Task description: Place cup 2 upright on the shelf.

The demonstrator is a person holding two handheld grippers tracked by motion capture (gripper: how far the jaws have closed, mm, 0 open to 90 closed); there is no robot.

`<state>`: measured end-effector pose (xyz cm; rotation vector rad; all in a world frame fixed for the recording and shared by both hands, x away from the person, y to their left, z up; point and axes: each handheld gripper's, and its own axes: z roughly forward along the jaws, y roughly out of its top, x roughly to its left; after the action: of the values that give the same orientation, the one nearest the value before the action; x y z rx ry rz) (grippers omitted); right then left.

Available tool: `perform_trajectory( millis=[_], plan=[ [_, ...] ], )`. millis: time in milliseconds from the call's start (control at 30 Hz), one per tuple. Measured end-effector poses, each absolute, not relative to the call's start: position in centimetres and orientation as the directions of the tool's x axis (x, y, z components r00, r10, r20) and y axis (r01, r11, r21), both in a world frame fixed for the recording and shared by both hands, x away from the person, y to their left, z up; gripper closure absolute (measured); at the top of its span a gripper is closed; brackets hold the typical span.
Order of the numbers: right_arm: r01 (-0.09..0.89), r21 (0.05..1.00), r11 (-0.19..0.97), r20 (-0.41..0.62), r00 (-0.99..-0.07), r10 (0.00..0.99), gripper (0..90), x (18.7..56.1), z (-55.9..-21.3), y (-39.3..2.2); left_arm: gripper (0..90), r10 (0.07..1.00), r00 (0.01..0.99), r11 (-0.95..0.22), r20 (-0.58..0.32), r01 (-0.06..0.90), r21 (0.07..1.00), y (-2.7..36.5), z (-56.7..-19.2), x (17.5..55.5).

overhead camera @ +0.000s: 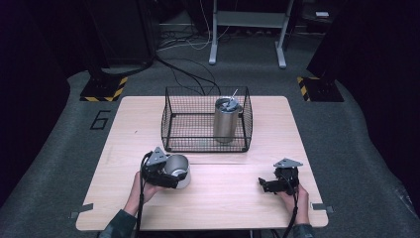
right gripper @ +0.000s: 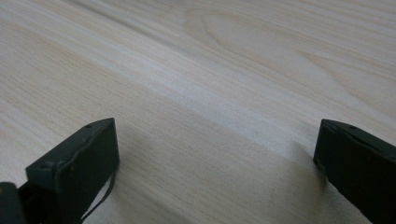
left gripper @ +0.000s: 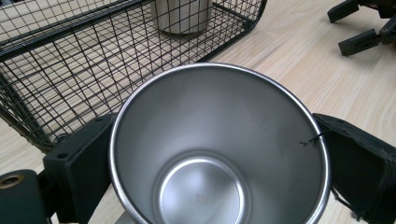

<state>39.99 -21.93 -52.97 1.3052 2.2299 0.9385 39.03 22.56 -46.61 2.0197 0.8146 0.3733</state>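
The left gripper (overhead camera: 171, 173), lower left of the high view, clamps its jaws on opposite sides of a shiny round steel cup (left gripper: 219, 149). The cup stands upright, mouth upward, on the pale wooden table (overhead camera: 233, 198). At lower right, the right gripper (overhead camera: 270, 186) spreads wide, empty, over bare wood.

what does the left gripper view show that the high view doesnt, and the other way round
The left gripper view looks straight into the steel cup: its bare inside, a faint mark stamped on the bottom, and the two black jaws pressed against its outer wall. The high view takes in the whole table, both forearms, the lid and straw on the tall tumbler standing in the wire basket, and the floor beyond. Both show the cup in the left gripper, the basket with the tumbler in it, and the right gripper, open, apart from the cup.
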Motion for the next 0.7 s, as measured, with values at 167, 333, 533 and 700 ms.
perform_trajectory(
  millis=[167, 333, 533, 700],
  plan=[
    [0.609, 0.714, 0.346, -0.001, -0.494, 0.870, 0.0, 40.0, -53.0, -22.0, 5.9, 0.667, 0.743, -0.383, -0.049, 0.399, 0.833, 22.7, -46.6, 39.1],
    [0.602, 0.713, 0.358, 0.006, -0.516, 0.856, 0.0, 39.9, -53.0, -22.3, 6.0, 0.658, 0.751, -0.392, -0.050, 0.398, 0.830, 22.7, -46.5, 39.0],
    [0.602, 0.714, 0.358, 0.006, -0.516, 0.857, 0.0, 39.9, -53.0, -22.3, 6.0, 0.654, 0.755, -0.387, -0.050, 0.391, 0.835, 22.7, -46.1, 38.9],
    [0.604, 0.713, 0.356, 0.008, -0.514, 0.858, 0.0, 39.9, -53.0, -22.3, 6.0, 0.649, 0.760, -0.384, -0.041, 0.373, 0.845, 22.6, -45.5, 38.7]
  ],
)
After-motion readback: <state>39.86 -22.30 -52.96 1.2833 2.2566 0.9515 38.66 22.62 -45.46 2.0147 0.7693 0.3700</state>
